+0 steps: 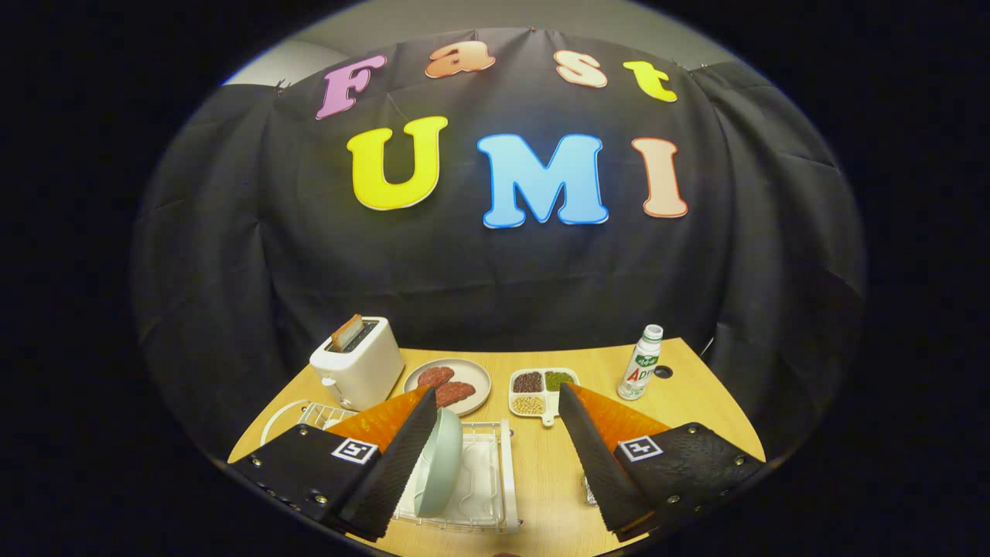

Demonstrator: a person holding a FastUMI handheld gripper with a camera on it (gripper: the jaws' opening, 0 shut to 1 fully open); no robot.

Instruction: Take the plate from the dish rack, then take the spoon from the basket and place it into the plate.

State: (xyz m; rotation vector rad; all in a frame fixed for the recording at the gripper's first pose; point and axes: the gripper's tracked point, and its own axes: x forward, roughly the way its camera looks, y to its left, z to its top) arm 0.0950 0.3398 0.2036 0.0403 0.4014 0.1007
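Gripper (pixel 495 402): nearest the lens, its two fingers spread wide with nothing clasped between them, hovering above the table
Left finger (pixel 402 456): lies right against the plate's rim in this view; whether it touches cannot be told
Toaster (pixel 357 373): white, beyond the left finger, a slice of bread standing in its slot
Dish rack (pixel 495 480): white wire, just ahead of the fingers on the wooden table (pixel 541 464)
Plate (pixel 439 464): pale green, standing on edge in the rack, smooth and glossy with a rounded rim, not yet lifted
Round dish (pixel 448 385): beyond the rack, holding reddish pieces
Divided tray (pixel 543 391): white, three wells of grains or beans, between the fingertips and farther off
Bottle (pixel 640 363): upright beyond the right finger
Basket and spoon: a small metallic edge shows by the right finger; too little to identify
Risk: the upright plate may slip or twist out of a shallow pinch on its slick rim, or knock the rack wires as it comes up; a wide approach could also nudge the rack sideways
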